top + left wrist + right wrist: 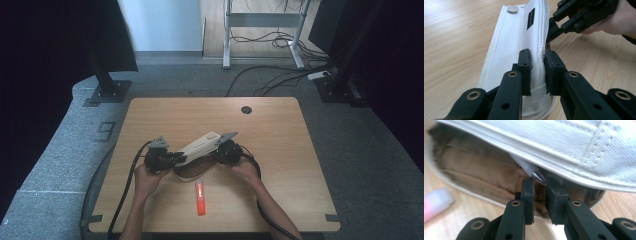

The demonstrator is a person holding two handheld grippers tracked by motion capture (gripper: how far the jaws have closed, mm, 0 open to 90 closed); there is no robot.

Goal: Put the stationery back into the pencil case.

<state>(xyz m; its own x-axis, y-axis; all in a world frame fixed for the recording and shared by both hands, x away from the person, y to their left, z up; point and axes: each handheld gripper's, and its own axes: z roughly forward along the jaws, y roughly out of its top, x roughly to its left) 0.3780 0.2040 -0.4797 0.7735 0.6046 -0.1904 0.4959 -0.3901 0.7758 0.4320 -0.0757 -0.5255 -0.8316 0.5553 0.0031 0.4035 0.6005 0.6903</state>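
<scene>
Wooden surface (280,150) under both tongs. White canvas pencil case (200,146) spanning the gap between them, mouth open toward the person, tan lining showing. Left tongs (537,72) clamped on the case's seamed edge, holding it up. Right tongs (539,185) at the mouth, nearly closed around the tip of a pen (534,172) poking out under the upper flap — whether the pads press it, cannot tell. Orange-red marker (200,197) lying just behind the right tongs, nearer the person. Case likely soft, light, floppy — best pinched at the stitched rim; pen slim, slick, best taken behind the tip.
</scene>
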